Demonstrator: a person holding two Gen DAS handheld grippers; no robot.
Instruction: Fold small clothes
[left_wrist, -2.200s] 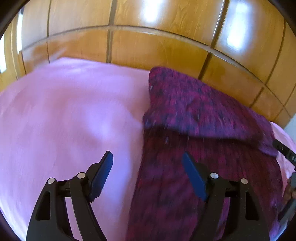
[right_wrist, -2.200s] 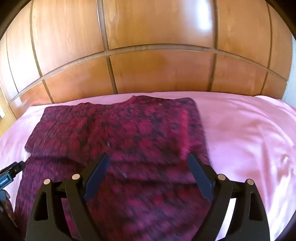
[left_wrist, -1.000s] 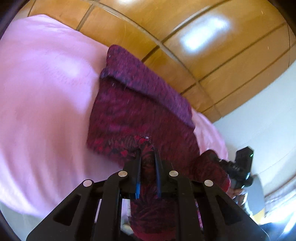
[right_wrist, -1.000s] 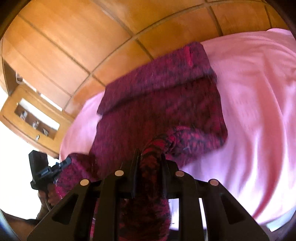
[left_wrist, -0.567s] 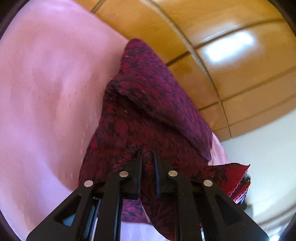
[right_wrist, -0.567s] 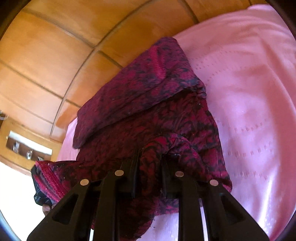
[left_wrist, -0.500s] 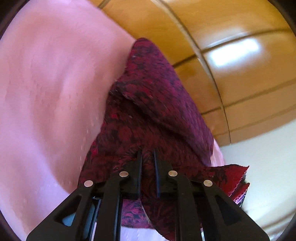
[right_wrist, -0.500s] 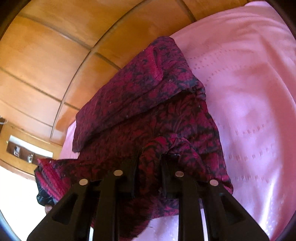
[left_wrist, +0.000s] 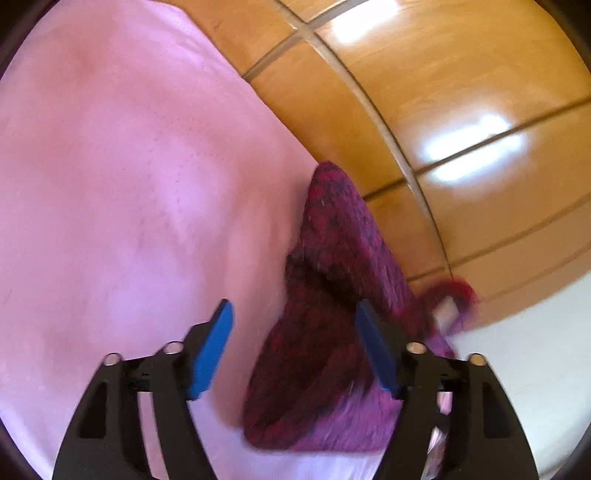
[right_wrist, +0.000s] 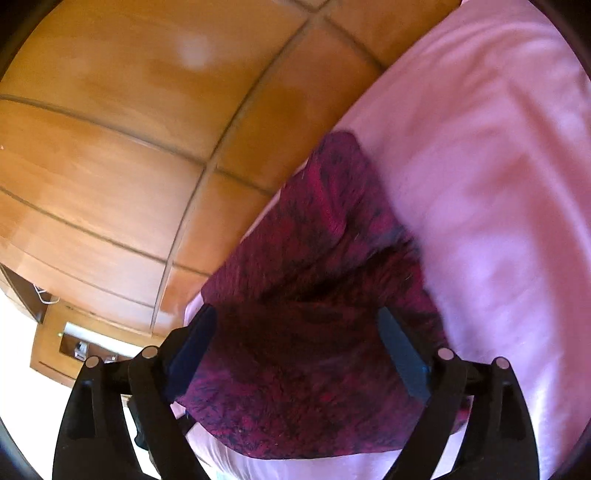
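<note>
**Both grippers let go of the fold**

The dark red knitted sweater (right_wrist: 314, 332) lies folded in the lower middle of both views, on the pink bed sheet (left_wrist: 129, 184) by the brown wooden headboard (right_wrist: 129, 129). A second ago both grippers pinched its hem. Now the left gripper (left_wrist: 295, 350) and right gripper (right_wrist: 295, 350) have just been opening and stand wide, holding nothing. This fold looks done.

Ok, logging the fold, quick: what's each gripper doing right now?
Left gripper: jaws just opened, holding nothing; maroon garment lies between them.
Right gripper: jaws just opened, garment released.
</note>
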